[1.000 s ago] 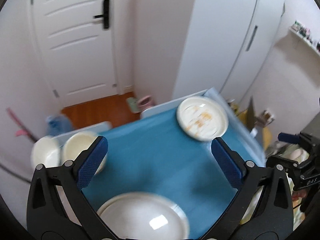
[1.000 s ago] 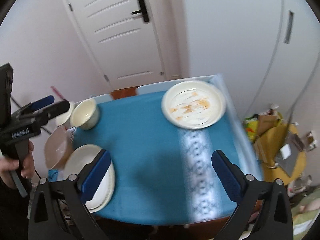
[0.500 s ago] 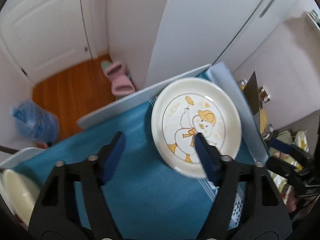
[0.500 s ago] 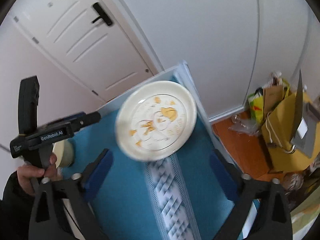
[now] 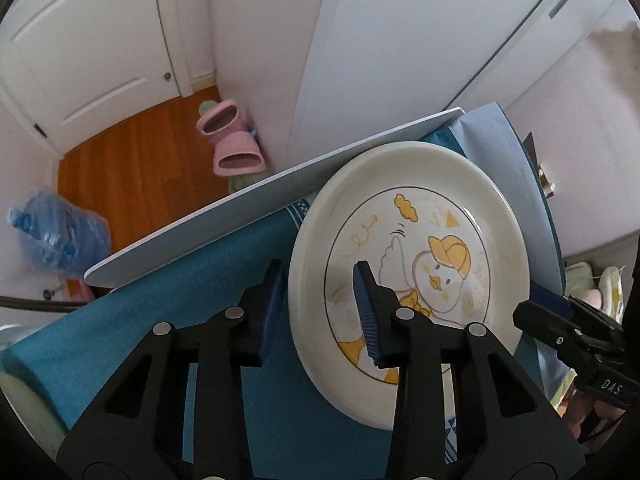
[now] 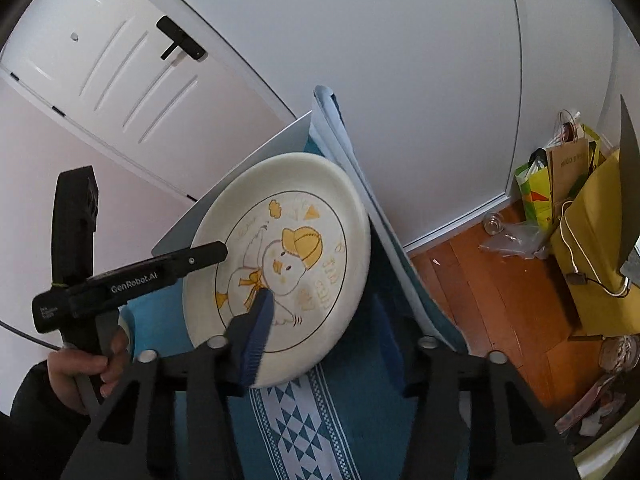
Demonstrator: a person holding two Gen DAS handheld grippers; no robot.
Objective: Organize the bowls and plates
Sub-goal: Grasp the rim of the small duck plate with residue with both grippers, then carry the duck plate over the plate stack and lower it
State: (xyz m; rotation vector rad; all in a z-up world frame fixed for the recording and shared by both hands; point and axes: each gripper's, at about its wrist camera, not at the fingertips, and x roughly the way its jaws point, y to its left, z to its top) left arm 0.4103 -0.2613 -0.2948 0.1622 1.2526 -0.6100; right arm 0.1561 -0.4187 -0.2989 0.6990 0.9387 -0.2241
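Left gripper (image 5: 320,304) and right gripper (image 6: 324,312), jaws just closing, straddle opposite rims of the cream round duck-print plate (image 5: 408,264); we see it unlifted, nothing stacked yet.

A white panelled door (image 5: 76,40) with a black lever handle (image 6: 180,44) stands in pale walls, beside a tall white wardrobe (image 5: 420,40). The floor is warm orange-brown wooden boards (image 5: 136,160). On it lie fluffy pink slippers (image 5: 232,144) and a blue plastic water jug (image 5: 60,236). A yellow fabric bag (image 6: 596,240) and paper shopping bags (image 6: 560,176) stand near the skirting. Soft daylight fills the room.
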